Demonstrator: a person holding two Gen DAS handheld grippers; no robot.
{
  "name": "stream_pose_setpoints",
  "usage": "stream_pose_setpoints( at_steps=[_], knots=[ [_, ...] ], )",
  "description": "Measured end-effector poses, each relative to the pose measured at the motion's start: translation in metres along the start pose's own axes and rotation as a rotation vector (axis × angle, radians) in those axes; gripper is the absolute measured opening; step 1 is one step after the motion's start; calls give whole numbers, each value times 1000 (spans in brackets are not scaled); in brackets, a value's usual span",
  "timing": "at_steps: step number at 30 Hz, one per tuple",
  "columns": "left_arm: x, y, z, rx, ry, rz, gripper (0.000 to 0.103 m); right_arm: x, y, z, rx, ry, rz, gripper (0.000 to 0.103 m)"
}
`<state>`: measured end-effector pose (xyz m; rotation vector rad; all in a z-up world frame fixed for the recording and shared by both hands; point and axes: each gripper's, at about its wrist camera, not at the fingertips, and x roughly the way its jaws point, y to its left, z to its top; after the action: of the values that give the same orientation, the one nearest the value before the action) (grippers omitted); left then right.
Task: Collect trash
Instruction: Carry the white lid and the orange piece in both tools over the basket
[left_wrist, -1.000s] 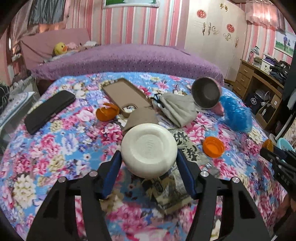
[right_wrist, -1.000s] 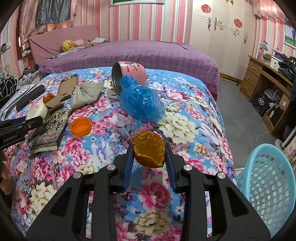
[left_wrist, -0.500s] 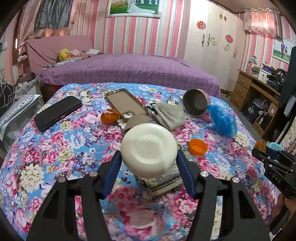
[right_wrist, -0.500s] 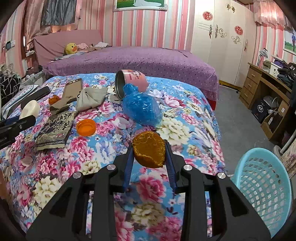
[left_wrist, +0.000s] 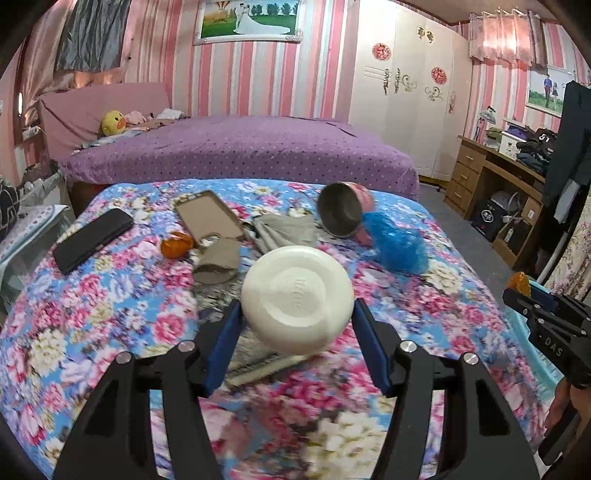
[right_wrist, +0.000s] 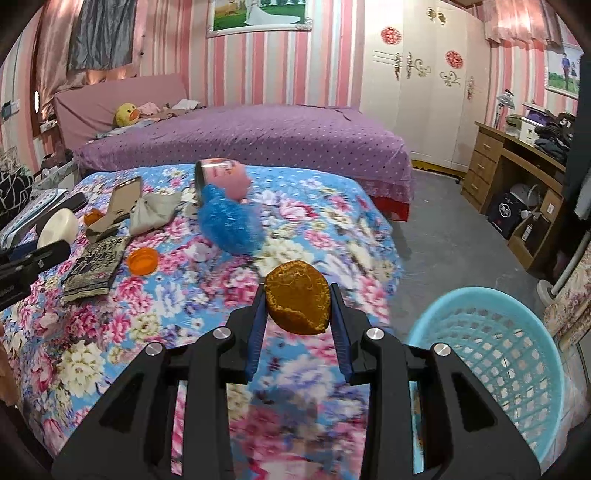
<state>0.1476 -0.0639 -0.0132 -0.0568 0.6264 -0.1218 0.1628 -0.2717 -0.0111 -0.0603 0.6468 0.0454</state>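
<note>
My left gripper (left_wrist: 297, 314) is shut on a white round container (left_wrist: 297, 297), held above the flowered bedspread (left_wrist: 92, 295). My right gripper (right_wrist: 298, 302) is shut on an orange peel (right_wrist: 297, 297), held above the bed's right edge, left of a light blue mesh basket (right_wrist: 495, 354). In the left wrist view the right gripper (left_wrist: 532, 299) shows at the far right with the peel (left_wrist: 519, 282). In the right wrist view the left gripper (right_wrist: 40, 251) shows at the far left with the white container (right_wrist: 57, 227).
On the bed lie a blue plastic bag (right_wrist: 229, 221), a pink tin (right_wrist: 221, 177), orange lids (right_wrist: 142, 260) (left_wrist: 176, 244), a patterned pouch (right_wrist: 96, 269), grey cloth (left_wrist: 286, 230), a brown phone case (left_wrist: 208, 218) and a black case (left_wrist: 92, 238). A wooden desk (right_wrist: 517, 173) stands at the right.
Both grippers have risen and pulled back from the bed, each keeping its load. The blue basket has come further into the right wrist view.
</note>
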Motion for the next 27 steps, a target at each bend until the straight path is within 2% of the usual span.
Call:
stream_pose_setpoints(
  at_steps=[15,18,27],
  knots=[
    [2,-78,-6,64,-11,-49,60,-26,-95,-17,86,-12,-63,33],
    [2,-98,-8,85,-15,-75,60,-32,-120,-23,101,-6,-61,33],
    [19,-162,-15,142,11,-173,60,-53,-190,-50,124,16,-174,33]
  ],
)
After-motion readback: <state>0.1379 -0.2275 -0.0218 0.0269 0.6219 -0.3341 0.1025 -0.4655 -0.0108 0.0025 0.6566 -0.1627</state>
